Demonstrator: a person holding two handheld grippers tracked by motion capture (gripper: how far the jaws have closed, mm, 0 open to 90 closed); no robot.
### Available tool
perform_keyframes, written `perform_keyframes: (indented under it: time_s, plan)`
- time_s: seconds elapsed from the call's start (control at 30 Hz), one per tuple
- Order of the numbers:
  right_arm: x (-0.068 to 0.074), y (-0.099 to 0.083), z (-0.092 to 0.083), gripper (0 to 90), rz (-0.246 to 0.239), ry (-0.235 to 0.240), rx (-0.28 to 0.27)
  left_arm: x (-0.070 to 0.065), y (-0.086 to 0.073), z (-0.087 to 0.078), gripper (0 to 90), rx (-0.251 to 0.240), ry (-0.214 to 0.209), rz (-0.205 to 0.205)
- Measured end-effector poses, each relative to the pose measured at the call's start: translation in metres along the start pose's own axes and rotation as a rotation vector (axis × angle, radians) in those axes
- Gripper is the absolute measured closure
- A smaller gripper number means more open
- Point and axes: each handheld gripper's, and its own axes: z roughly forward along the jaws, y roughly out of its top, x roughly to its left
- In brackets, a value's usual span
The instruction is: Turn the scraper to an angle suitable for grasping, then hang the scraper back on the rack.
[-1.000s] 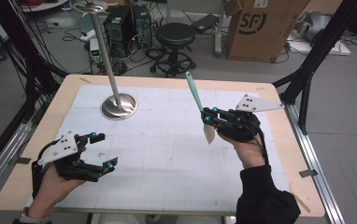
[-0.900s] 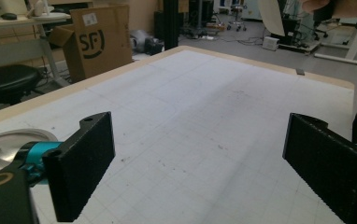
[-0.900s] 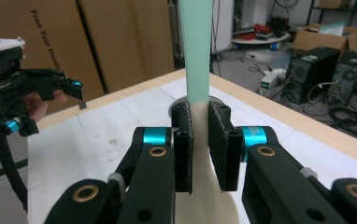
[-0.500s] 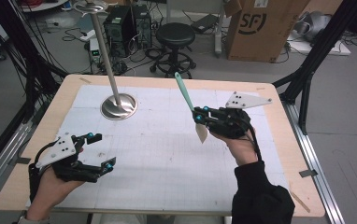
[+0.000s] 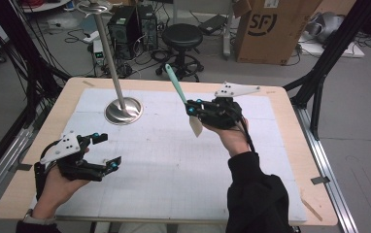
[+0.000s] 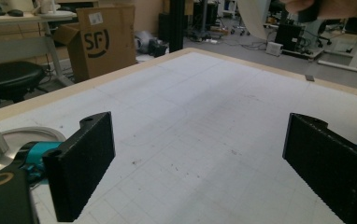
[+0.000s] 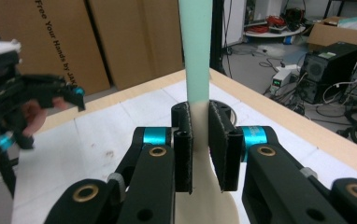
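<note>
Right gripper (image 5: pixel 196 108) is clamped on a spatula (image 5: pixel 179 95) where the green handle meets the cream blade, held in the air above the white mat (image 5: pixel 174 160), near the metal stand (image 5: pixel 120 109). Looks like a carry step; next move probably calls for choosing a spot and lowering it. Long axis runs steeply tilted: handle points up and away, blade down toward the mat. Left gripper (image 5: pixel 103 150) rests low, jaws spread wide, holding nothing.
</note>
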Motion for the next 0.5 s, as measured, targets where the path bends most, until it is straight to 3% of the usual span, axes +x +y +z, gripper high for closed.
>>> perform_keyframes:
  time_s: [0.13,0.4,0.5]
  plan:
    - [0.000,0.013,0.021,80.2,-0.014,-0.007,-0.010,0.002,0.001,-0.003,9.7,-0.015,0.005,-0.005]
    - [-0.004,0.039,0.052,80.2,-0.053,0.028,-0.066,0.007,-0.001,-0.009,9.7,-0.018,0.013,-0.020]
    - [-0.007,0.045,0.061,80.2,-0.059,0.020,-0.055,0.008,-0.003,-0.010,9.7,-0.014,0.015,-0.025]
